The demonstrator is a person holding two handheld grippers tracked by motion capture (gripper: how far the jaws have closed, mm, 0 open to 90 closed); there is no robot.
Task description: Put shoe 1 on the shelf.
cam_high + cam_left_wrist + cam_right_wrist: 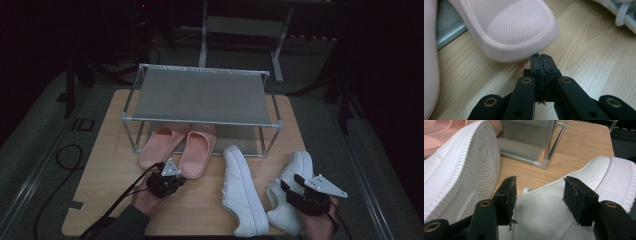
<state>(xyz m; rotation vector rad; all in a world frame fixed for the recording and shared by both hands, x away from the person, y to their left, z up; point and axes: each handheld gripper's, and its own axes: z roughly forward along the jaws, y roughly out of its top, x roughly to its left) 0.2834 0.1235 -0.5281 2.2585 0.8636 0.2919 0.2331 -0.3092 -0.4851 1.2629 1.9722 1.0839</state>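
We are hovering our left gripper (541, 58), jaws pressed together, at the perforated pink slipper (196, 152), toe pointing rackward. Our right gripper (539, 192) is gaping wide over a smooth white sneaker (292, 190).

The high view looks forward and down from above the person's side of the wooden table (200, 200), far enough off to take in the metal shoe rack (200, 95), both pairs of footwear and dark floor beyond. The left gripper view sits low and close over the tabletop, looking along the left gripper (541, 58) at the rounded end of a pink slipper (516, 27) just ahead; the high view shares this slipper (197, 152). The right gripper view looks along the right gripper (539, 191) from close above a white sneaker (599, 175), toward the rack's foot (546, 162); the high view shares that sneaker (295, 175).
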